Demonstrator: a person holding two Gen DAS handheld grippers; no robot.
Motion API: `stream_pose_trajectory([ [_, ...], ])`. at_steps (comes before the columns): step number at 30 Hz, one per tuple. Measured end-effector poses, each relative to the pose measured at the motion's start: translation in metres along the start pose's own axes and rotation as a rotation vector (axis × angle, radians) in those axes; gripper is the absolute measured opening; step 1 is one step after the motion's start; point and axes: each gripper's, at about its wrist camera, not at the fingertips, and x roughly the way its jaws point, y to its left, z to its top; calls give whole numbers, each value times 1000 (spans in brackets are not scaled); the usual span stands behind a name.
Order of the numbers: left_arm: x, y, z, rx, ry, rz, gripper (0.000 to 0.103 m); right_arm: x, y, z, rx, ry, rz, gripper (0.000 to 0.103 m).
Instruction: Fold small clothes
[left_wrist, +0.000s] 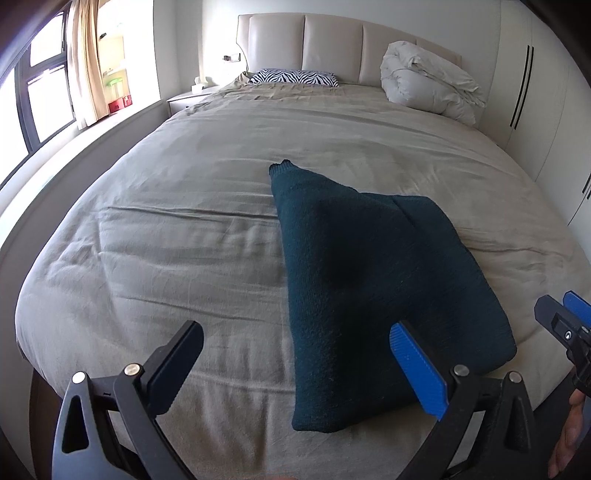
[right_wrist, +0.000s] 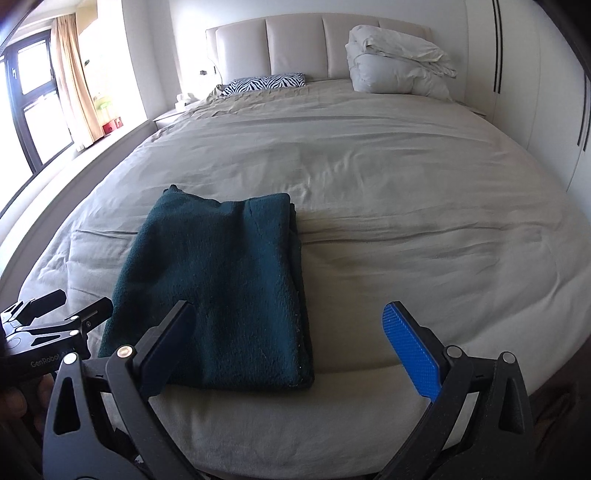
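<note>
The left gripper (left_wrist: 295, 354) is wide open and holds nothing. It hangs over the near end of the bed (left_wrist: 166, 240). One finger is black and the other has a blue pad (left_wrist: 417, 373). The blue pad sits in front of the near edge of the cloth (left_wrist: 369, 280), but I cannot tell if it touches.

The right gripper (right_wrist: 288, 343) is wide open too, and it holds nothing. Its black finger (right_wrist: 170, 347) is in front of the near edge of the cloth. Its blue finger is off to the right, over bare sheet.

The two grippers are side by side. Each one peeks into the edge of the other one's view.

The cloth is dark green and knitted. It lies folded flat on the near part of the bed, close to the front edge. One narrow end sticks out at the far left corner, pointing up the bed.

The bed has a wrinkly beige sheet. Far away at the head of the bed are a zebra pillow (left_wrist: 295, 77) on the left and a bunched white duvet (left_wrist: 428, 81) on the right. Behind them is a padded headboard (left_wrist: 332, 40). A window (left_wrist: 40, 96) with a curtain (left_wrist: 86, 62) is on the left.
</note>
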Motion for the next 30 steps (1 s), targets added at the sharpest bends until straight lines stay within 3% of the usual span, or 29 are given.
stream_pose_trajectory([
  [30, 2, 0, -3, 6, 12, 1, 103, 5, 0, -6, 6, 8, 0, 103],
])
